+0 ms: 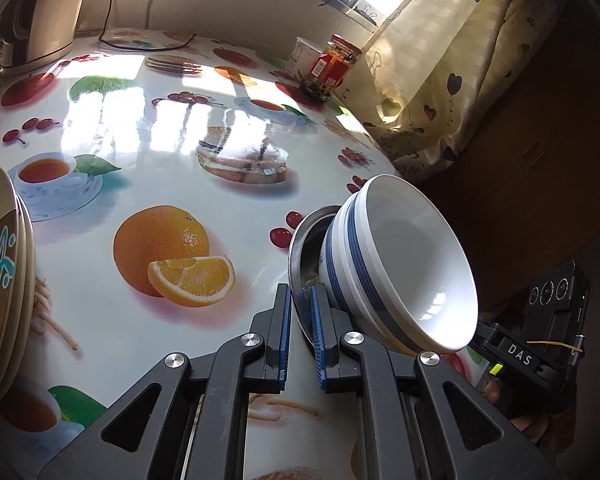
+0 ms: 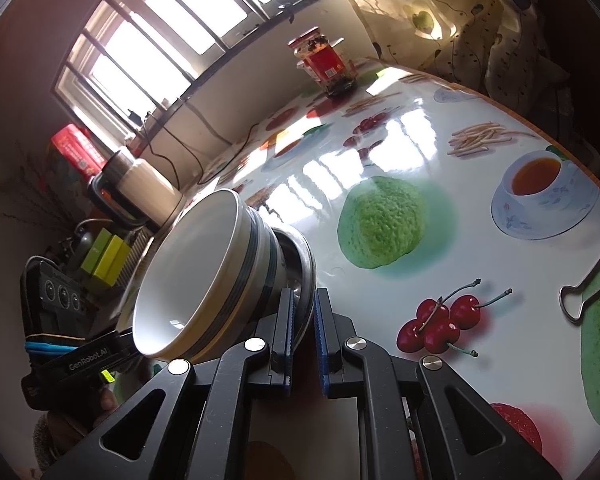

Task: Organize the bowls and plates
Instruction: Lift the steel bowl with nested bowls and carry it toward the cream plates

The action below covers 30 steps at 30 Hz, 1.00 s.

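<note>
Left wrist view only: stack of beige plates (image 1: 4, 280) at far left of the left gripper (image 1: 300, 304), plus the right gripper's body (image 1: 540, 344) off to its right. Right wrist view only: binder clip (image 2: 580, 298) far right of the right gripper (image 2: 302, 308), kettle (image 2: 140, 188) up-left.

Both views: each gripper is clamped on the rim of the steel plate (image 1: 300, 248) from opposite sides, plate lifted over the fruit-print table (image 1: 140, 160). On it, nested white bowls (image 1: 404, 264) with blue bands, at least two, tilted, mouth facing away from the plate. Jar (image 1: 338, 64) far ahead.
</note>
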Motion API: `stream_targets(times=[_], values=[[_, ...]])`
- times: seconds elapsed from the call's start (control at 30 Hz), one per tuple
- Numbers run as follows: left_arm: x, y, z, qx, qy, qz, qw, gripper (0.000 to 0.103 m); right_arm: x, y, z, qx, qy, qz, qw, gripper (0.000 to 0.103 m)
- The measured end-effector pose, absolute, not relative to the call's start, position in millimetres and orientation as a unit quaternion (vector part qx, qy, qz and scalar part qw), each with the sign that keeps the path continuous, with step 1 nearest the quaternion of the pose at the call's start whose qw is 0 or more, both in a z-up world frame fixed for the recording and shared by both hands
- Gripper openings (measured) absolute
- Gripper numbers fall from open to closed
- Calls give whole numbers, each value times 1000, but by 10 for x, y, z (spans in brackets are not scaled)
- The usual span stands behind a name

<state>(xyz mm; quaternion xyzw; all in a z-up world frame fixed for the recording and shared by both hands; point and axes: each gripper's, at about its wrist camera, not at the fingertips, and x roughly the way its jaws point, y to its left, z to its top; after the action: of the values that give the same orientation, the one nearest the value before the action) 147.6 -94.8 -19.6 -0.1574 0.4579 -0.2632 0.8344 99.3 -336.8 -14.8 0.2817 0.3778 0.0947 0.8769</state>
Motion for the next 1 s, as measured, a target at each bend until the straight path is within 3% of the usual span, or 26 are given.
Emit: stream_targets(times=[1.0], values=[[1407, -904, -118, -157, 450, -257, 841, 10, 1000, -3337, -40, 279, 373, 96, 880, 10]])
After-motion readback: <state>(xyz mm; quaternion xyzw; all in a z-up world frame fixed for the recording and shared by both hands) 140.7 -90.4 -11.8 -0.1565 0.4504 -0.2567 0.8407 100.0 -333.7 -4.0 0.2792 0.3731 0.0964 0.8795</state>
